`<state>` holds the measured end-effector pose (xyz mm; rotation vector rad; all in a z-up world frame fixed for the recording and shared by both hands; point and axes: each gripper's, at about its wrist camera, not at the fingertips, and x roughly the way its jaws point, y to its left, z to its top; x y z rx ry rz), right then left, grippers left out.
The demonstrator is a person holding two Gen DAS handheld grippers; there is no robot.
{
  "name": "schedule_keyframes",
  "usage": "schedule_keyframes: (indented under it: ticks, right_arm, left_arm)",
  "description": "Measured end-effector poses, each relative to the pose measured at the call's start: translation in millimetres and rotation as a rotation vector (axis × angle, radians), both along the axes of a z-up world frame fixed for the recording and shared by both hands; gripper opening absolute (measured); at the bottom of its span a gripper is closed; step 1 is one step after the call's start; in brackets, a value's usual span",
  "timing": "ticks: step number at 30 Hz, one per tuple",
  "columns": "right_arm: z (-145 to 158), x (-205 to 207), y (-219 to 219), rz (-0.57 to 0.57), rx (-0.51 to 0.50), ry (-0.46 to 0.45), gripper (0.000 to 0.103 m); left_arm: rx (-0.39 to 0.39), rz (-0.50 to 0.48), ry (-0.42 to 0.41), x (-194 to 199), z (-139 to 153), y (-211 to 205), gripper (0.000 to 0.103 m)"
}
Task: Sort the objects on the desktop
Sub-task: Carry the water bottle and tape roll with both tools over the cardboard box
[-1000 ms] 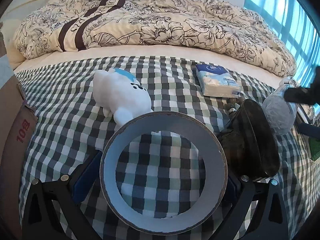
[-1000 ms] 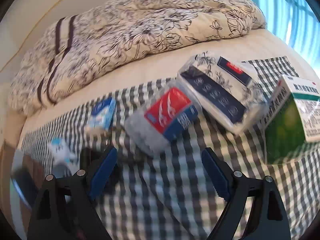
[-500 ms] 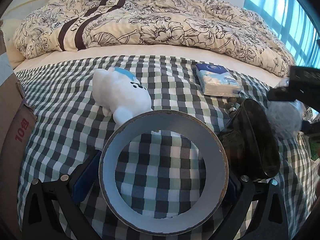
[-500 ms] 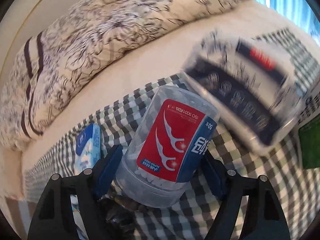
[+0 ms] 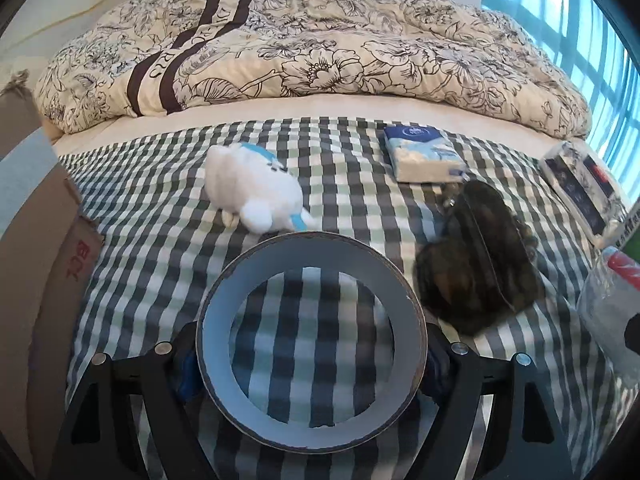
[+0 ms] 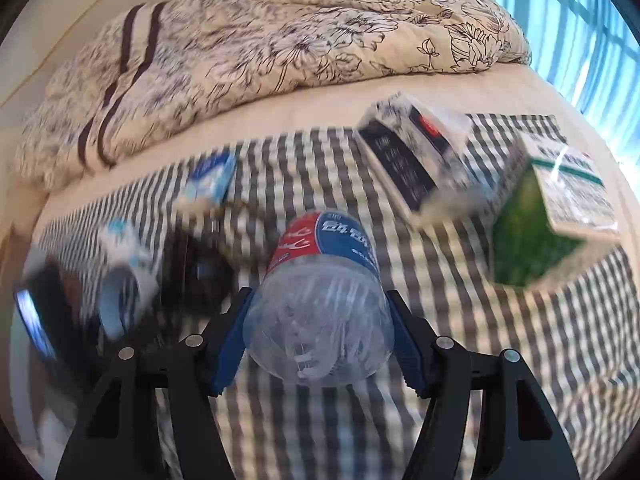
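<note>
Between the right gripper [image 6: 318, 340] pads, the jar [image 6: 320, 300] now sits gripped

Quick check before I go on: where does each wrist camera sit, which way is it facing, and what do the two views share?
Left wrist: behind the left tongs, angled down at the checked cloth; black arms and blue pads show, closing on the tape roll.
Right wrist: behind the right tongs, angled down at the cloth; its arms show, pads closing on the clear tub.
Shared: floral duvet, tissue pack, plush toy, dark clip, patterned pack, tub.
</note>
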<state>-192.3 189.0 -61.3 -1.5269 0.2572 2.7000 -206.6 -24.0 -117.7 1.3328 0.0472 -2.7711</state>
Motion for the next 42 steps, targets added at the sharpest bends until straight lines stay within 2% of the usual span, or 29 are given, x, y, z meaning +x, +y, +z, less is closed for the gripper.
schedule_keyframes:
  ticks: [4, 10, 16, 34, 39, 42]
  right_arm:
    - [-6, 22, 10, 0.001, -0.046, -0.011, 0.064]
    - [3, 45, 11, 0.012, -0.049, 0.0, 0.064]
    - [12, 69, 2, 0.026, -0.045, 0.009, 0.064]
    - [86, 144, -42, 0.126, -0.026, 0.165, 0.064]
    - [100, 161, -58, 0.16, -0.025, 0.199, 0.064]
    - [98, 165, -70, 0.179, -0.019, 0.19, 0.063]
  left_arm:
    - [0.017, 0.001, 0.011, 24, 13, -2, 0.083]
    - [0.026, -0.004, 0.006, 54, 28, -1, 0.083]
    - [0.023, -0.009, 0.072, 84, 62, -5, 0.083]
    - [0.025, 0.007, 0.16, 153, 145, -28, 0.083]
    - [0.032, 0.024, 0.192, 172, 161, -42, 0.083]
    - [0.04, 0.029, 0.205, 181, 167, -52, 0.083]
